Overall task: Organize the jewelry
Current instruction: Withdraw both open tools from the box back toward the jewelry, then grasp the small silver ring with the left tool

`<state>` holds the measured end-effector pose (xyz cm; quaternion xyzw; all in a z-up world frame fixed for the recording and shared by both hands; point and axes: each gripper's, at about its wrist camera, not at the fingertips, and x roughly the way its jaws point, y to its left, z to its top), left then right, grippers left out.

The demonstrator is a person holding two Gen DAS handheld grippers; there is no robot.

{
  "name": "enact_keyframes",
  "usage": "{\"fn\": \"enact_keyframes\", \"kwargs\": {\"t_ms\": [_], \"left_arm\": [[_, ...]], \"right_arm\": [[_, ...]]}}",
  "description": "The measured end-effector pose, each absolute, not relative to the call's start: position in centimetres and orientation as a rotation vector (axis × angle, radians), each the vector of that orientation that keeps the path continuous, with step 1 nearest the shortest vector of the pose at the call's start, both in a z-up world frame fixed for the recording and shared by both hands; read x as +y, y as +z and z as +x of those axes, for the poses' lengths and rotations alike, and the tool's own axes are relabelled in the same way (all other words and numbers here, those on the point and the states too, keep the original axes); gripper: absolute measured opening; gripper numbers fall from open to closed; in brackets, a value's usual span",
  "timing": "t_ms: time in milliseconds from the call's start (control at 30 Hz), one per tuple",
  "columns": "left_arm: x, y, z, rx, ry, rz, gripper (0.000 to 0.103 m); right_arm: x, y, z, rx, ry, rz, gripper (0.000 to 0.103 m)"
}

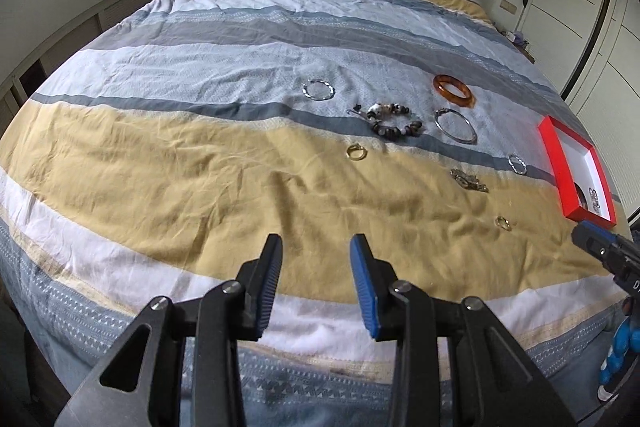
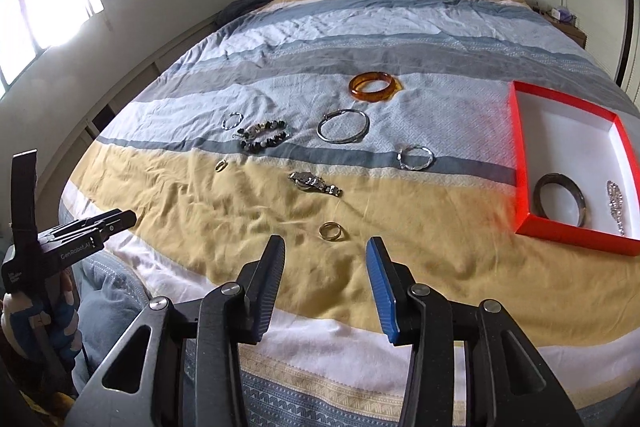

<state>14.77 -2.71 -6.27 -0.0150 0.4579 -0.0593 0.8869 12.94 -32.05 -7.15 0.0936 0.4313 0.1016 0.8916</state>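
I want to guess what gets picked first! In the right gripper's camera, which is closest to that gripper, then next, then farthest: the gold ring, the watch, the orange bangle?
1. Gold ring, just ahead of the right gripper.
2. Watch, mid-bed, slightly left.
3. Orange bangle, farthest, toward the headboard.

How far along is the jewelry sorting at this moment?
Early. Done: a dark bangle and a sparkly chain lie in the red box. In hand: nothing; left gripper and right gripper are open and empty. Left on the bed: amber bangle, silver bangle, beaded bracelet, watch, rings such as the nearest.
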Motion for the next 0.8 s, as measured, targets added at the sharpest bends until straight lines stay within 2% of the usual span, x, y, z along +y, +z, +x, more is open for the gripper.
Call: {"fn": "enact_keyframes", "kwargs": {"t_ms": [367,633,767,800], "left_arm": [[-5.2,-9.7,23.6,0.975,-0.151,-0.048,0.033],[-7.1,-12.3,26.6,1.008,-0.197,-0.012,0.033],[-7.6,-13.1,26.9,1.006,-0.205,0.006,0.031],[-7.8,-13.2,27.0,1.005,-0.208,0.010,0.026]], "right_arm": [[-30.8,-13.2,18.5,0.989,0.269,0.203,0.036],[-30.3,-15.2,19.6,1.005,0.276,0.190,0.036],[-30.0,-15.6,19.8,1.005,0.285,0.182,0.032],[-30.0,-15.6,19.8,1.005,0.288,0.179,0.030]]}}
